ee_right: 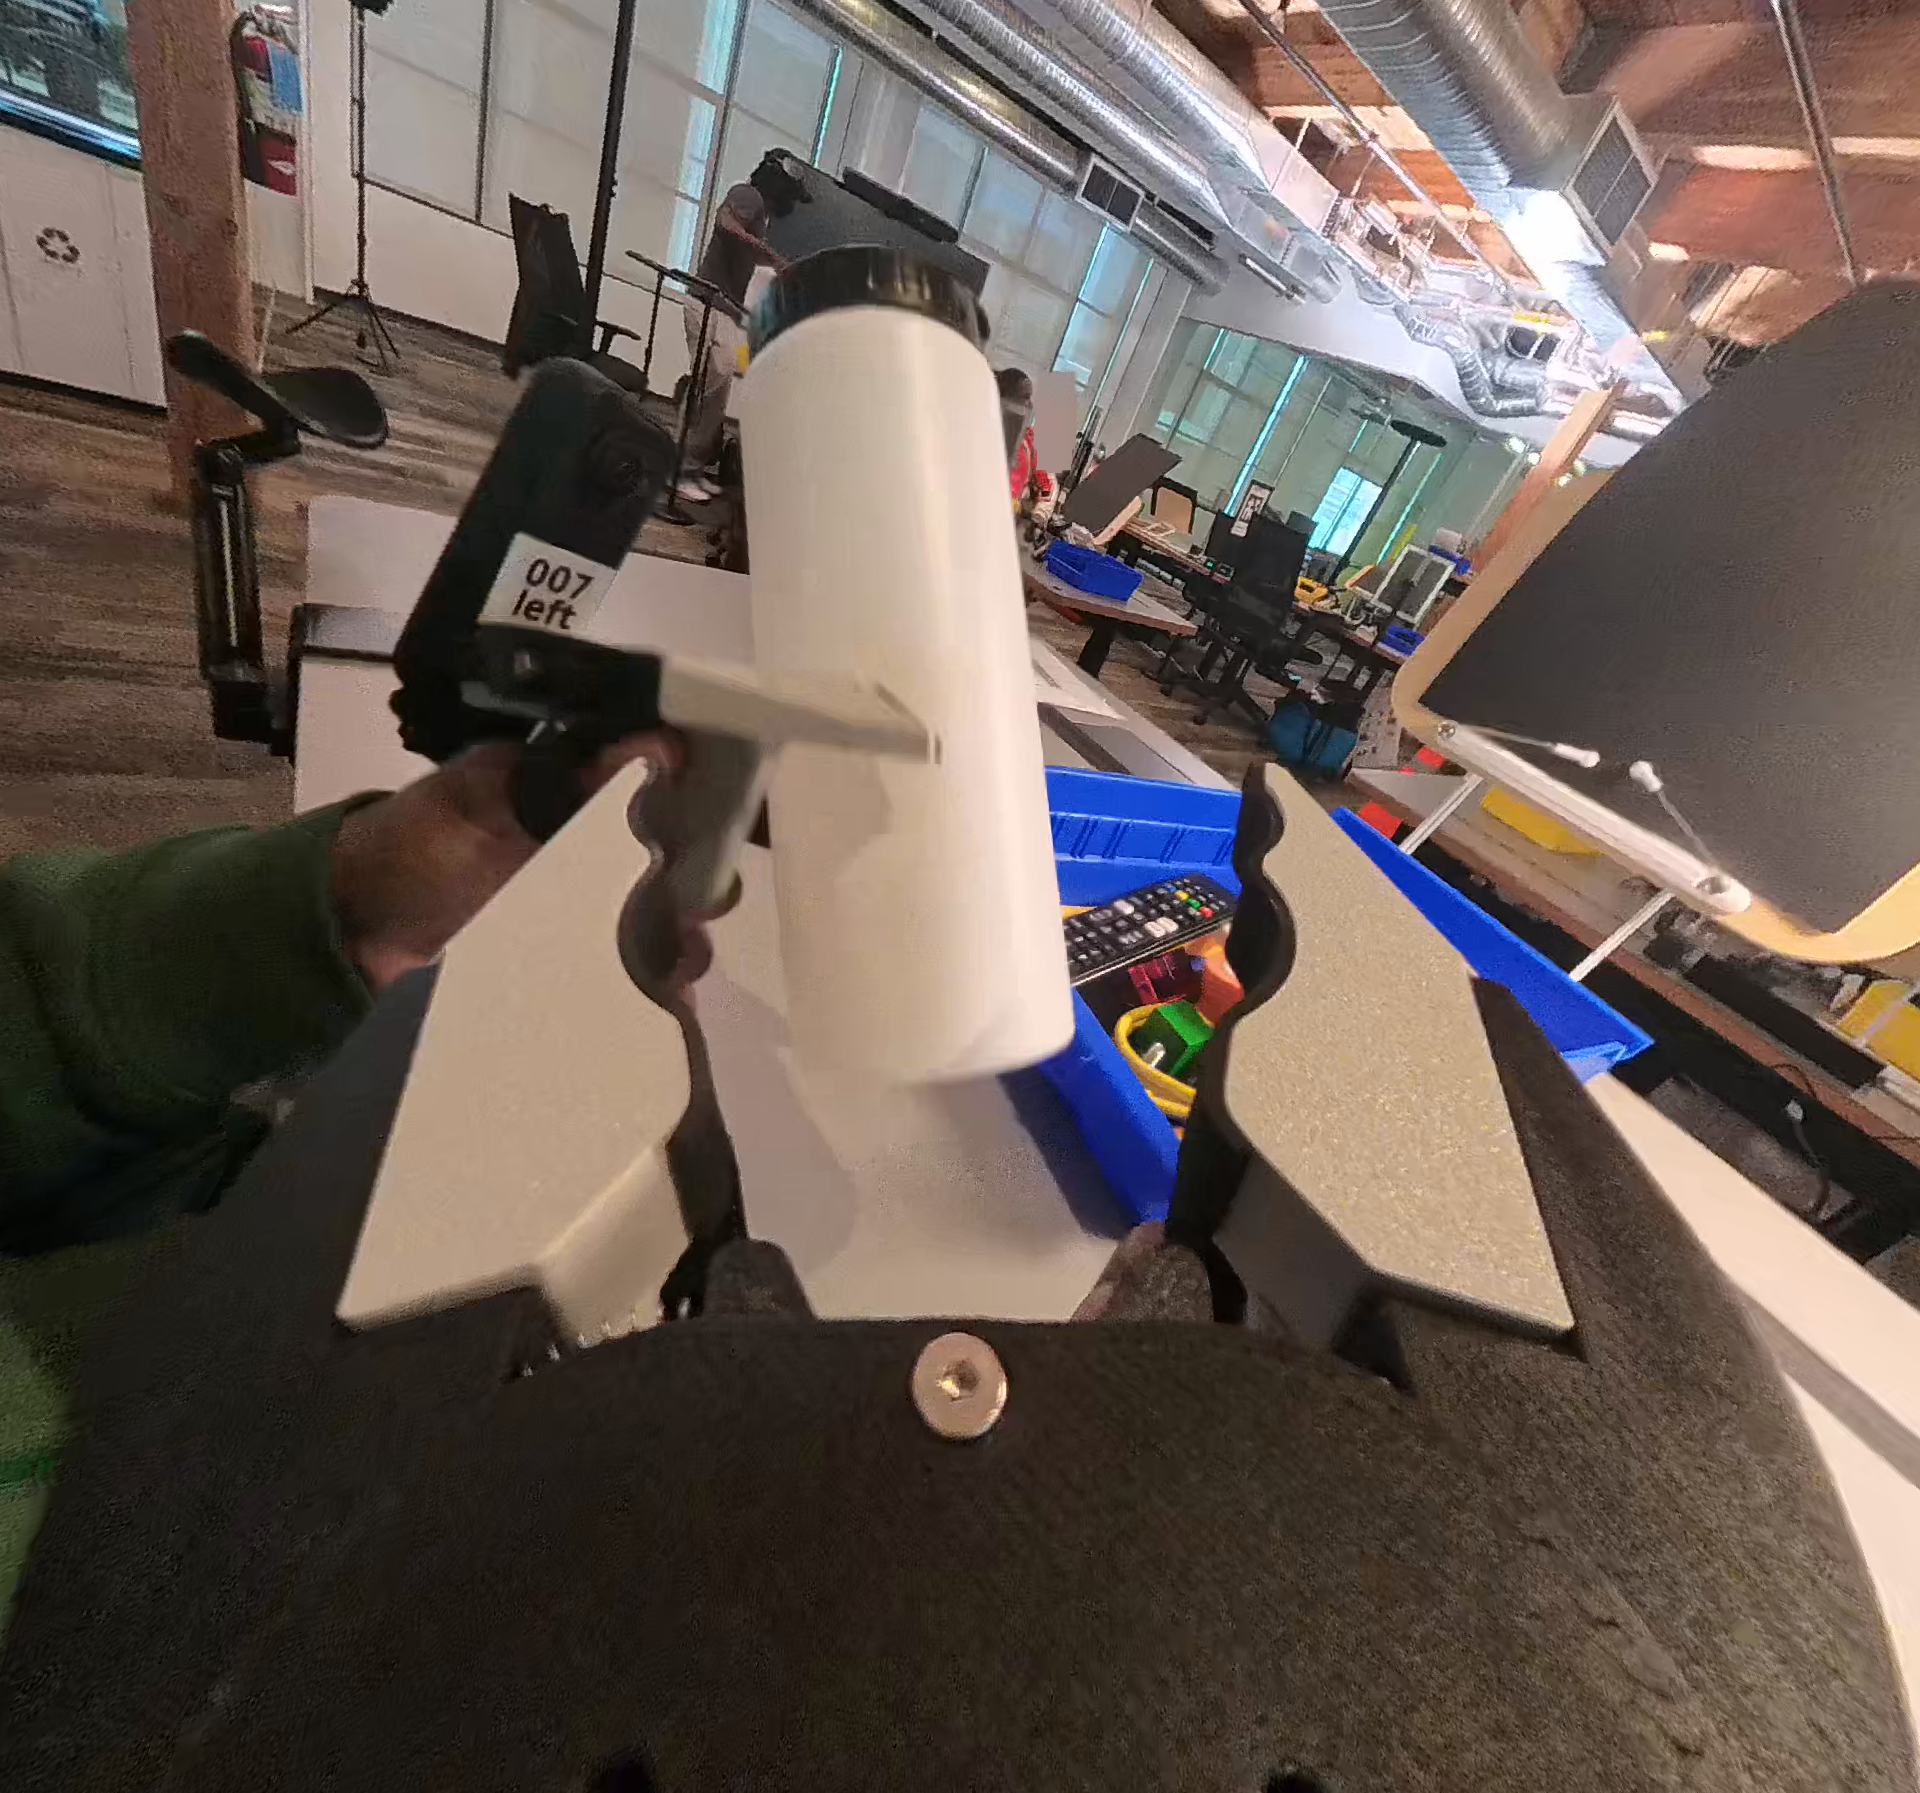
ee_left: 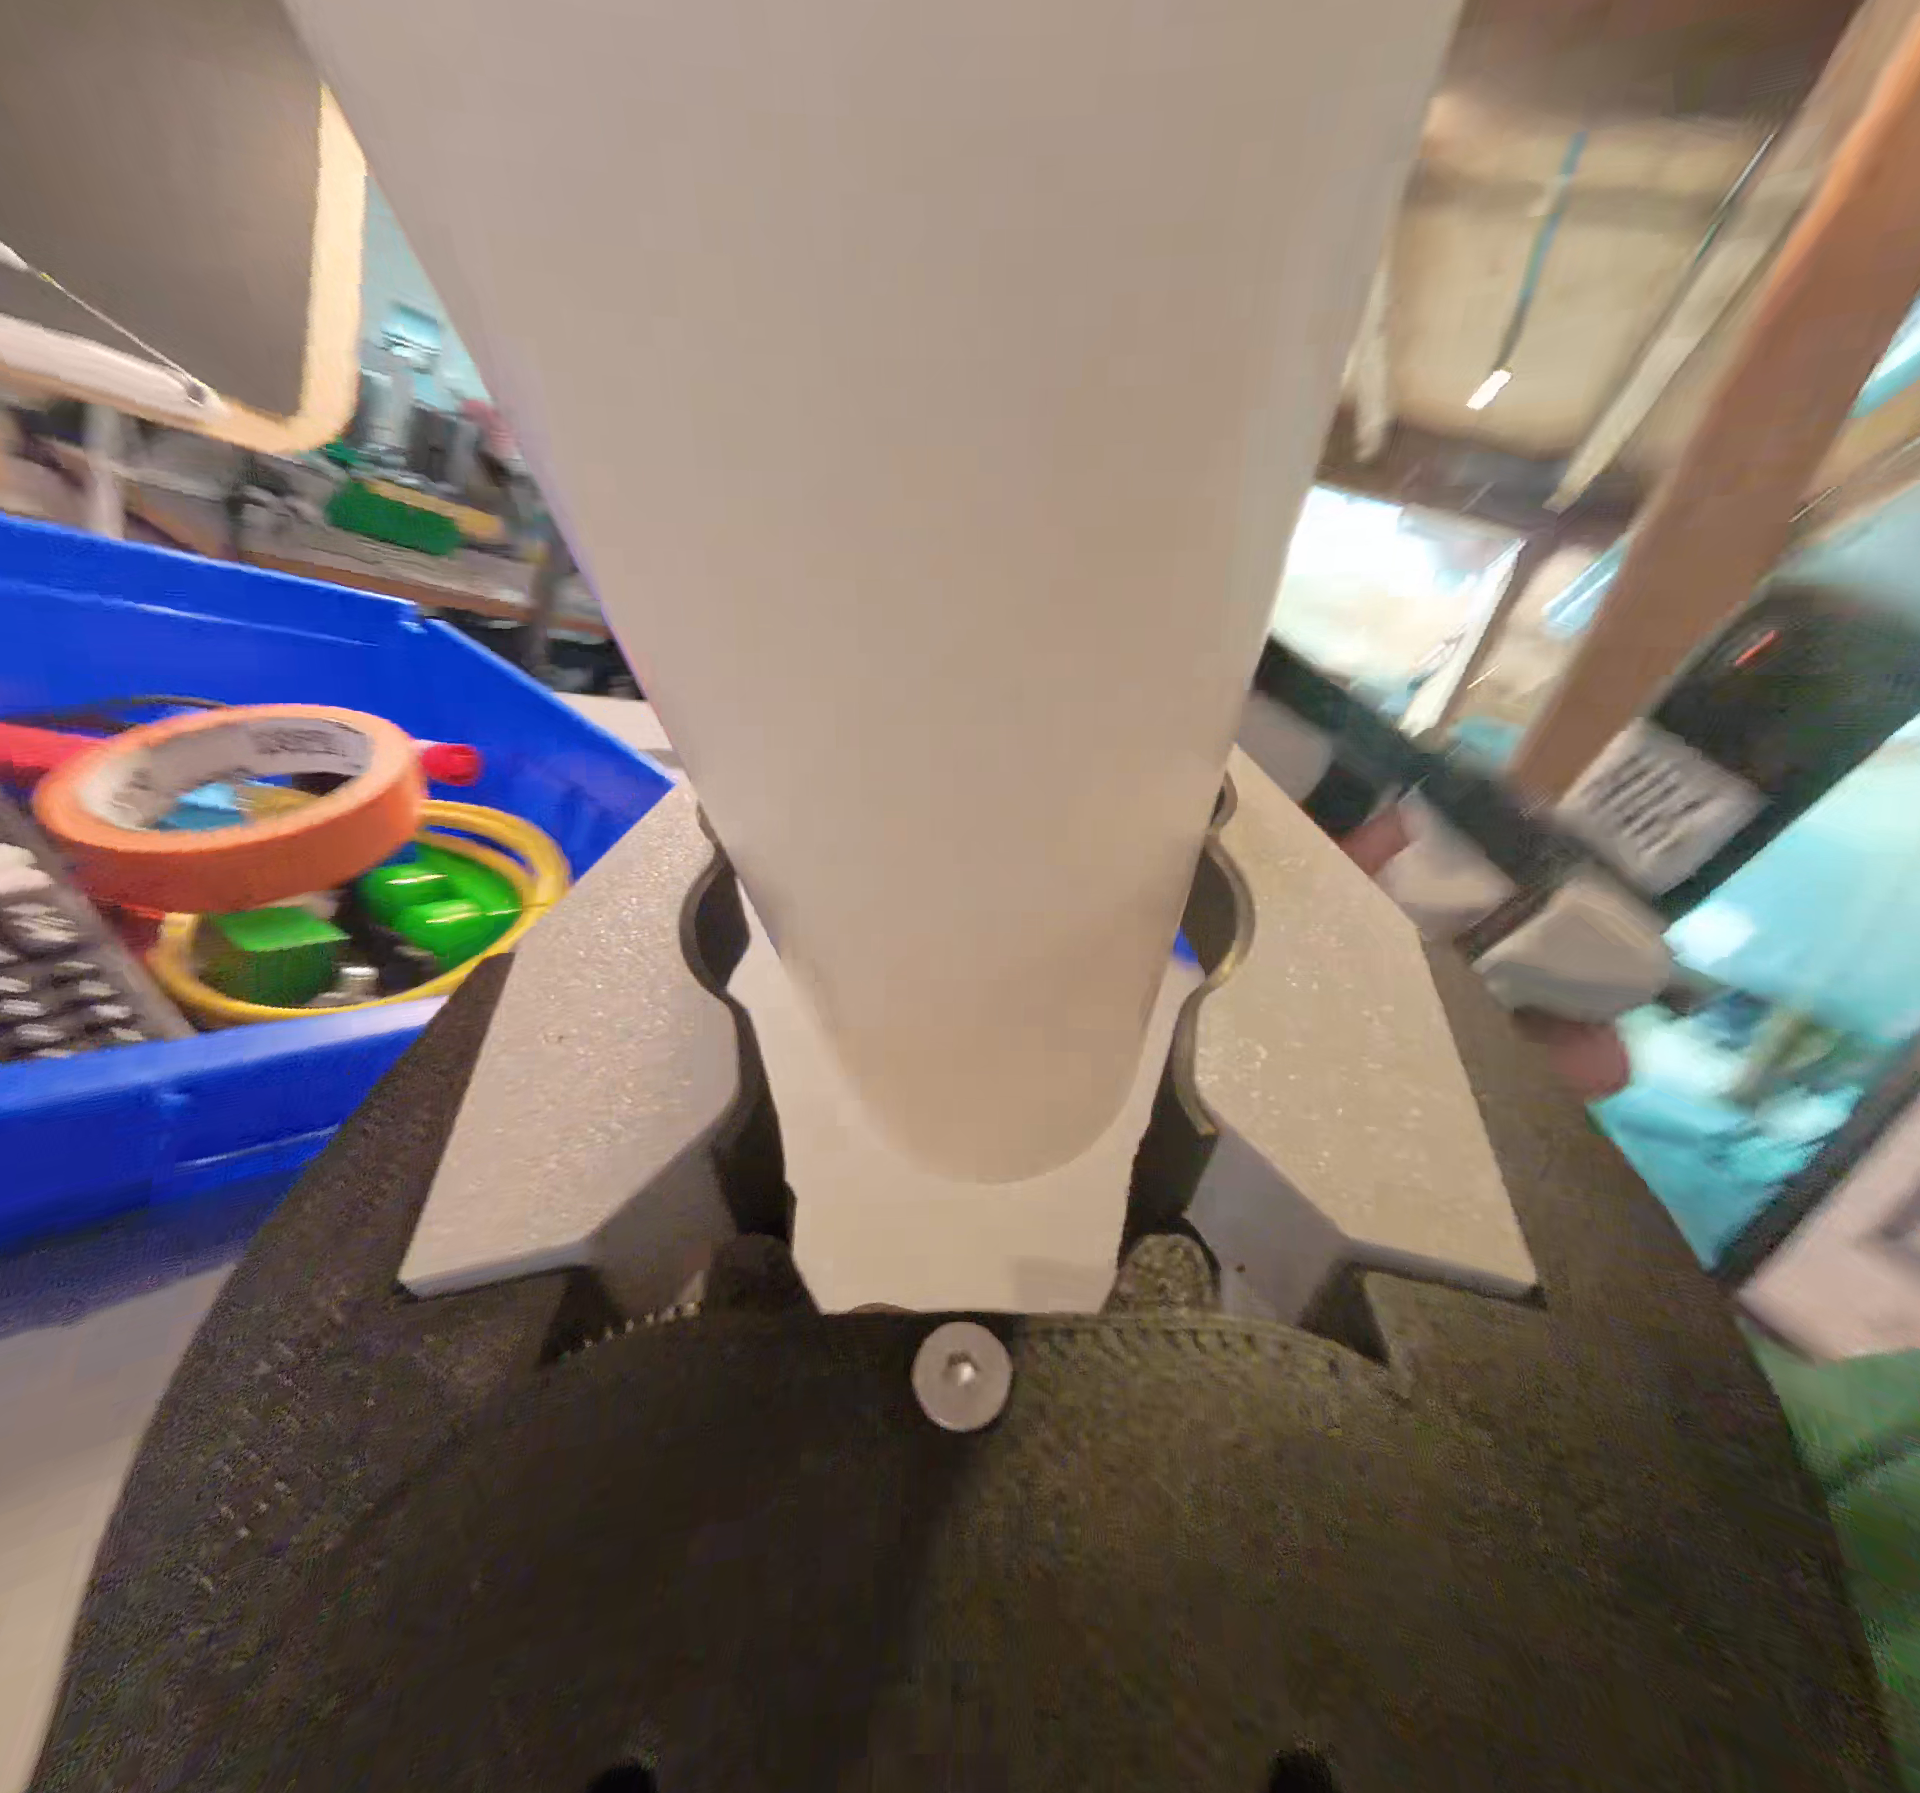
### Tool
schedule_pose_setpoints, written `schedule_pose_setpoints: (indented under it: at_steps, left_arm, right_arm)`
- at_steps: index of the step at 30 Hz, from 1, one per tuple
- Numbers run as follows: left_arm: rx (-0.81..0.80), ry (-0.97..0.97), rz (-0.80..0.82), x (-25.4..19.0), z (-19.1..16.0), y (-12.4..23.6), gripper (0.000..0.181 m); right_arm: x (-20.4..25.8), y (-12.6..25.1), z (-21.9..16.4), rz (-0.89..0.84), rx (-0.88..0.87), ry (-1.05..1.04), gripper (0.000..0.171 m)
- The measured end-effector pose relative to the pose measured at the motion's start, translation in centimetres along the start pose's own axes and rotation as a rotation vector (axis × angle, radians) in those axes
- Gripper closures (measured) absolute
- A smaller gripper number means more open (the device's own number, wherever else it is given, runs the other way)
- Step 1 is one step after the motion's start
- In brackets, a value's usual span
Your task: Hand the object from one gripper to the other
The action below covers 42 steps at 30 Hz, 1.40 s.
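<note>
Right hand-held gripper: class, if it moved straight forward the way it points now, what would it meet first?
Most likely the white bottle, held tilted by the left hand-held gripper. Its lower end hangs between the open right hand-held gripper fingers' line; the blue bin lies behind. Depth is uncertain.

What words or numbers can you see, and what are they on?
White sticker on black body of left gripper: printed writing, which I won't repeat.
Orange tape roll, inner ring: print too blurred.
Black remote control: buttons too small.
White bottle: none.
</note>
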<state>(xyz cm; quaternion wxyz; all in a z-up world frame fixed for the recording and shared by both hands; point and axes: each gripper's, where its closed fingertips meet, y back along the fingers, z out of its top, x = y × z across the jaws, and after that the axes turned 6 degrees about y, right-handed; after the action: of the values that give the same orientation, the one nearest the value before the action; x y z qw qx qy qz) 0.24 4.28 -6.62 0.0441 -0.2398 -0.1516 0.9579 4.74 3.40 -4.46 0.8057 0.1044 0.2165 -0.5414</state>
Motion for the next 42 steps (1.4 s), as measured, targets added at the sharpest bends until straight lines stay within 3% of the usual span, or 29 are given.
schedule_pose_setpoints:
  at_steps: [5, 10, 18, 42]
  left_arm:
    - [-0.132, 0.413, -0.269, -0.6, 2.4, 1.2, 0.095]
    - [-0.203, 0.619, -0.387, -0.1, 3.7, 2.1, 0.094]
    - [-0.053, 0.632, -0.41, -1.4, 1.1, 0.7, 0.094]
    - [-0.021, 0.602, -0.355, -1.1, 0.3, 0.2, 0.094]
  right_arm:
    - [1.7, -1.1, 0.0, 0.008, -0.108, 0.121, 0.058]
    - [2.6, -2.0, -0.3, -0.048, -0.115, 0.256, 0.058]
    - [2.1, -3.5, -2.5, -0.221, 0.041, 0.497, 0.068]
    - [0.5, -2.9, -3.7, -0.186, 0.077, 0.31, 0.075]
